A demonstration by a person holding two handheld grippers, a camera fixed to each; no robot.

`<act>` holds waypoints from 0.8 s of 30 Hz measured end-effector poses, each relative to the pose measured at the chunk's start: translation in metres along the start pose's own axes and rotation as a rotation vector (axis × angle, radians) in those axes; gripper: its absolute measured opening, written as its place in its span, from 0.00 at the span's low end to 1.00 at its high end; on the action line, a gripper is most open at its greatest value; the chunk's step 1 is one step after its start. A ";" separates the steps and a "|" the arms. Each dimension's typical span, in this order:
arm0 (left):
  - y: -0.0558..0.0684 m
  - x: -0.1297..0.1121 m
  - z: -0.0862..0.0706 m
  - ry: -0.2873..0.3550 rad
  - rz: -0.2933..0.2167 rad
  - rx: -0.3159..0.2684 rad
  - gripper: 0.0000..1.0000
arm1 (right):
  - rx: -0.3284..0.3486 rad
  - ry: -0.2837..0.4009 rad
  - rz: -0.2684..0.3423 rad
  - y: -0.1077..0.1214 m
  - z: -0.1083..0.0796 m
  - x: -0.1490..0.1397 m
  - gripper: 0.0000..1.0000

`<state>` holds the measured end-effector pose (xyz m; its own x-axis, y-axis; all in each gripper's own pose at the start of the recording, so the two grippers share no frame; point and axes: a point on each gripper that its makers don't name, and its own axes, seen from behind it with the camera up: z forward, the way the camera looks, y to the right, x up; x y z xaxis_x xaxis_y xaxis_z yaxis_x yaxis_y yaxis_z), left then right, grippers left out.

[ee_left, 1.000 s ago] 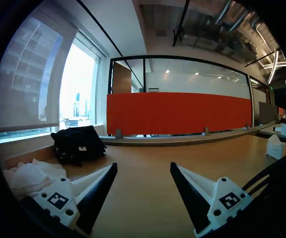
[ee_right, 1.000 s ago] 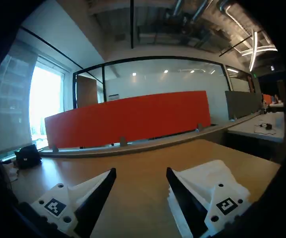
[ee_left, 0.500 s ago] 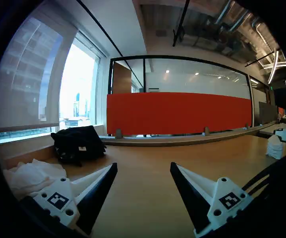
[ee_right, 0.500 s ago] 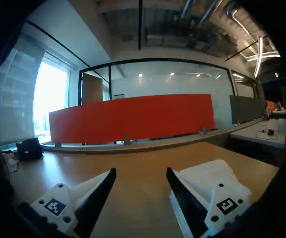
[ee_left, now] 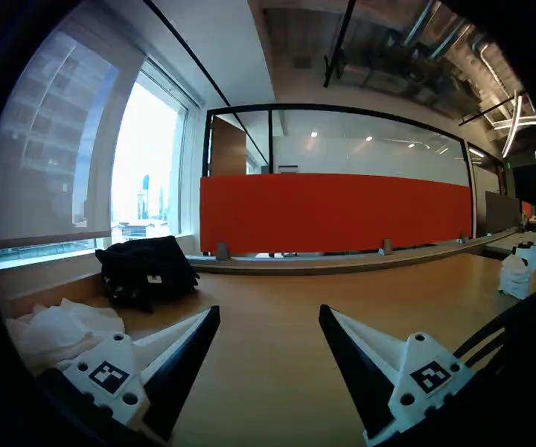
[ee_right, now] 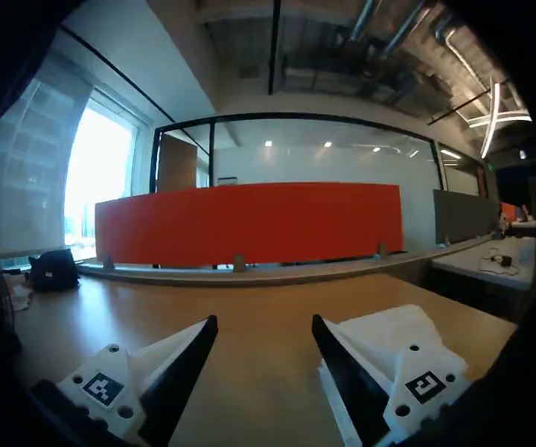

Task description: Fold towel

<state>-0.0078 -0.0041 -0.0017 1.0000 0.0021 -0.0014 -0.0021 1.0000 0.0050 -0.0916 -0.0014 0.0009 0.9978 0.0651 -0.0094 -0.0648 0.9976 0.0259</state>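
Crumpled towels (ee_left: 59,331) lay at the surface's (ee_left: 268,380) left edge, just beside the left tool (ee_left: 268,308), well apart from the right tool (ee_right: 263,319); both tools gaped empty.

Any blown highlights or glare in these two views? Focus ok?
Left gripper view: window blown out to white, black bag below it crushed to near-solid dark, focus looks sharp. Right gripper view: the window is clipped here too and throws a pale sheen on the desk; ceiling light strip flares slightly. Both views: fisheye bows the red partition.
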 end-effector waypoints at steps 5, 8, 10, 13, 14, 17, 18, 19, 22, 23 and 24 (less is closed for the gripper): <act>0.000 0.000 0.000 0.000 0.000 0.000 0.99 | 0.000 -0.001 -0.029 -0.004 0.000 -0.002 0.98; 0.000 0.000 0.000 0.000 0.000 0.000 0.99 | -0.001 -0.001 -0.034 -0.005 0.000 0.000 0.99; 0.000 0.000 0.000 0.000 0.000 0.000 0.99 | -0.002 -0.002 -0.035 -0.005 0.000 0.000 0.99; 0.000 0.000 0.000 0.000 0.000 0.000 0.99 | -0.003 -0.002 -0.034 -0.005 0.000 0.001 0.99; 0.000 0.000 0.000 0.000 0.000 0.000 0.99 | -0.003 -0.002 -0.034 -0.005 0.000 0.001 0.99; 0.000 0.000 0.000 0.000 0.000 0.000 0.99 | -0.003 -0.002 -0.034 -0.004 0.000 0.001 0.98; 0.000 0.000 0.000 0.000 0.000 0.000 0.99 | -0.003 -0.002 -0.034 -0.004 0.000 0.000 0.98; 0.000 0.000 0.000 0.000 0.000 0.000 0.99 | -0.003 -0.002 -0.034 -0.004 0.000 0.000 0.98; 0.000 0.000 0.000 0.000 0.000 0.000 0.99 | -0.003 -0.003 -0.034 -0.005 0.000 0.001 0.99; 0.000 0.000 0.000 0.000 0.000 0.000 0.99 | -0.003 -0.003 -0.034 -0.005 -0.001 0.001 0.99; 0.000 0.000 0.000 0.000 0.000 0.000 0.99 | -0.003 -0.003 -0.034 -0.005 -0.001 0.001 0.99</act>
<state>-0.0081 -0.0043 -0.0018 1.0000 0.0025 -0.0011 -0.0025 1.0000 0.0048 -0.0902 -0.0061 0.0002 0.9995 0.0307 -0.0072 -0.0305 0.9993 0.0222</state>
